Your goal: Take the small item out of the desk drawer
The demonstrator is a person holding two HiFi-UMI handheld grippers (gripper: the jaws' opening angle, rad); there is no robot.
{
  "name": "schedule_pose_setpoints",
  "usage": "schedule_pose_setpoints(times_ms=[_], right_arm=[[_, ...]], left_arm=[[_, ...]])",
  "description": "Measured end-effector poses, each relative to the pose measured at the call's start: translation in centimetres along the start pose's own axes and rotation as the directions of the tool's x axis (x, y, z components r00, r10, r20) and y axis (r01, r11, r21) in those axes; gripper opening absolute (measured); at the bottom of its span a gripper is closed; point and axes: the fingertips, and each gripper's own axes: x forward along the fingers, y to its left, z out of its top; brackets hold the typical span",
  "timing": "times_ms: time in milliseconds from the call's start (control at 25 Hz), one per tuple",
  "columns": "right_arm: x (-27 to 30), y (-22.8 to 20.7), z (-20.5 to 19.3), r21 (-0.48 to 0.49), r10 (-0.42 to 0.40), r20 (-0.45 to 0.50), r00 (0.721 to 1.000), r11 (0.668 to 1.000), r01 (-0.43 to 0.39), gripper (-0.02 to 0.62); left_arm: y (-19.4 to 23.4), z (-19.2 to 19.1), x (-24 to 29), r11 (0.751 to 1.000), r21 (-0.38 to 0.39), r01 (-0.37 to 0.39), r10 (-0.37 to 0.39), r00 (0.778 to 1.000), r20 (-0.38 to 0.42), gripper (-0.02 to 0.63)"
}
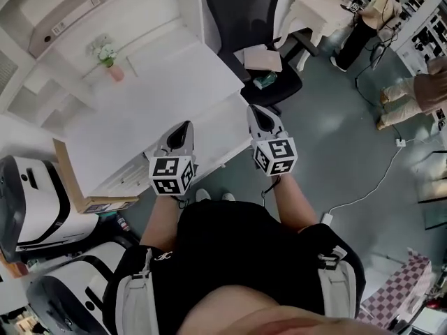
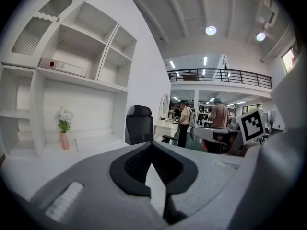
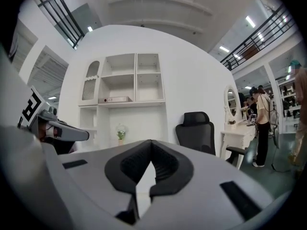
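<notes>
The white desk (image 1: 160,103) lies in front of me, and its drawer fronts (image 1: 133,179) along the near edge look closed. No small item shows in any view. My left gripper (image 1: 183,128) hovers over the desk's front edge with its jaw tips together and nothing between them (image 2: 152,145). My right gripper (image 1: 258,111) hangs just off the desk's right corner, also shut and empty (image 3: 151,142). Both point toward the shelf unit (image 3: 124,87) behind the desk.
A pink vase with flowers (image 1: 109,63) stands at the back of the desk. A black office chair (image 1: 255,26) with items on its seat is right of the desk. A cardboard box (image 1: 82,187) and white machines (image 1: 35,201) sit at the left. People (image 1: 374,12) stand far right; a cable (image 1: 380,176) crosses the floor.
</notes>
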Motion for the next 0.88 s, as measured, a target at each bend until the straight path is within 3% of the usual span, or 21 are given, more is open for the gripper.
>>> schedule_pose_setpoints(times_ms=[240,440,640,880], right_arm=[[4.9,0.8,-1.1,-0.04,0.091,-0.07,0.993,0.995,-0.094,-0.003],[8.4,2.8,-4.3,-0.158,0.254,-0.229,0.94,0.943,-0.293,-0.003],[10.6,4.9,-8.4,-0.211,0.386,-0.41,0.826,0.841,-0.498,-0.003],[11.7,8.2,-12.8,-0.253,0.485,-0.577,0.657,0.659,-0.708,0.068]], left_arm=[[4.4,0.0,1.0,0.998,-0.027,-0.06,0.06,0.998,-0.007,0.012],[7.2,-1.2,1.1,0.993,-0.047,-0.106,0.105,0.994,-0.028,0.012],[9.3,-2.4,0.2,0.982,-0.078,-0.17,0.167,0.985,-0.046,0.012],[11.5,-4.1,-1.5,0.962,-0.109,-0.252,0.246,0.967,-0.066,0.012]])
